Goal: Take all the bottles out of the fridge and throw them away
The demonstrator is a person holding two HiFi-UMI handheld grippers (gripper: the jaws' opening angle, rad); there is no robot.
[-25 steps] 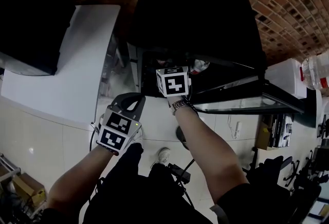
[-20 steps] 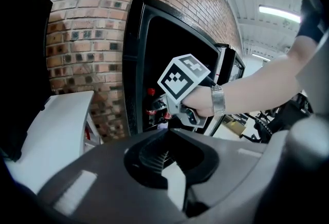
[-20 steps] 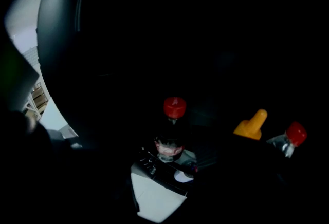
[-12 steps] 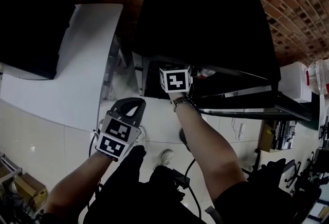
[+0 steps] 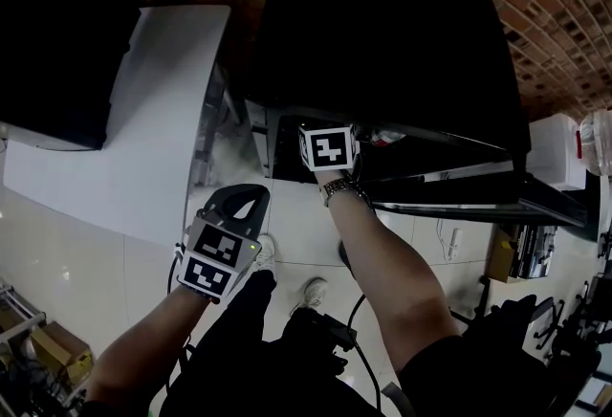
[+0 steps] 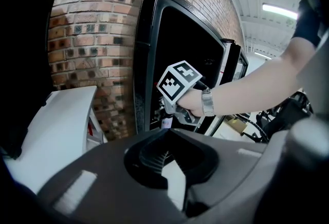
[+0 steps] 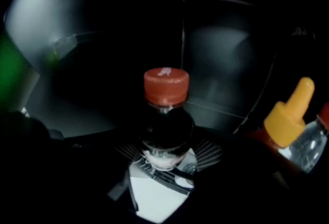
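A black fridge (image 5: pixel 382 42) fills the middle of the head view, backed against a red brick wall (image 5: pixel 535 13), its door (image 5: pixel 478 190) swung open to the fridge's right. Close beside the fridge on its left stands a white unit (image 5: pixel 143 119) with a rounded top, and pale floor tiles (image 5: pixel 76 252) spread out in front of the fridge. The person's right forearm (image 5: pixel 382 262) stretches up to the fridge's open front, where the right hand-held gripper (image 7: pixel 167 148) reaches inside, only its marker cube (image 5: pixel 328 147) clear of the dark interior. Its jaws stand apart and have just been opening wider. A dark-filled bottle (image 7: pixel 165 125) under a red cap (image 7: pixel 165 86) stands upright between them, the ribbed pads (image 7: pixel 208 153) flanking its shoulder; the gloom inside the fridge hides whether they touch it. The left hand-held gripper (image 5: pixel 256 195) hangs in front of the fridge, below and to the left of its opening, over the floor, jaws closed tip to tip with nothing in them. Inside the fridge, to the right of the flanked bottle, stands a bottle with a yellow nozzle cap (image 7: pixel 288 115), and just beyond that, at the edge of the right gripper view, a clear bottle (image 7: pixel 313 146). A metal wristwatch (image 5: pixel 337 192) sits on the right wrist, just in front of the fridge's opening.
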